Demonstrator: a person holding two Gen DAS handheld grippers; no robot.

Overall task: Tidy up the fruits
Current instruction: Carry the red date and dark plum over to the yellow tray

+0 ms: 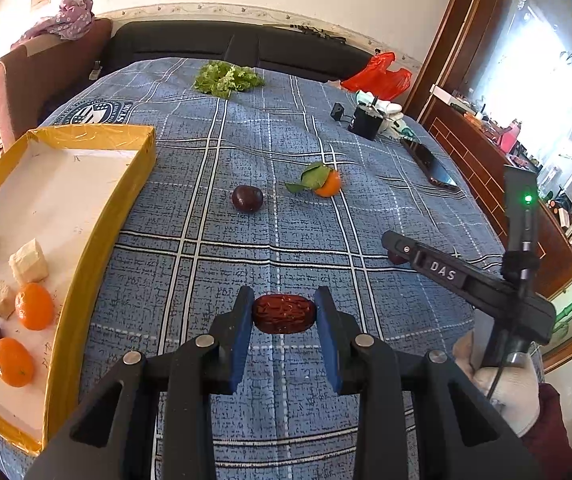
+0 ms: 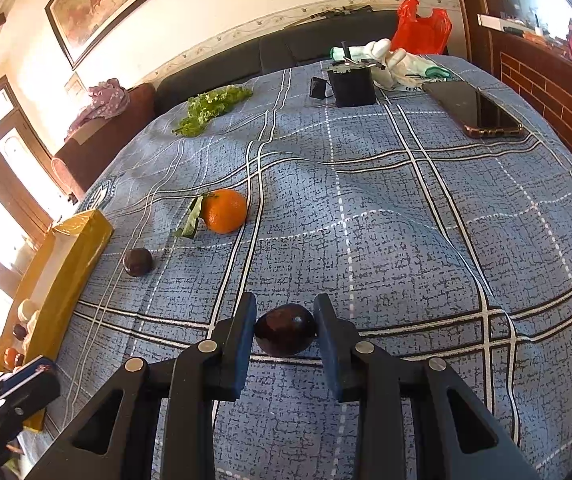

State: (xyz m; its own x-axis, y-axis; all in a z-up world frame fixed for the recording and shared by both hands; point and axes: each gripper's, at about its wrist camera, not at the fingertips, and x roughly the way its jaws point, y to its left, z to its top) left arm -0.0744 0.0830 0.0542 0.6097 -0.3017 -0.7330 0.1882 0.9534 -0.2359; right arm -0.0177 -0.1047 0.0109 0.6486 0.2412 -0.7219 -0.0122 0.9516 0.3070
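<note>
Already clamped: left tongs (image 1: 284, 314) on a red date (image 1: 284, 314) lying crosswise between the pads, yellow box (image 1: 98, 216) close to their left; right tongs (image 2: 284, 334) clamped on a dark plum (image 2: 284, 334), farther from that box.

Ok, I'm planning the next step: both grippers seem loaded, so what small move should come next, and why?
Probably carry the left gripper over to the yellow box on its left. It is shut on a red date, and that box already holds sorted fruit. The right gripper, shut on a dark plum, can follow.
</note>
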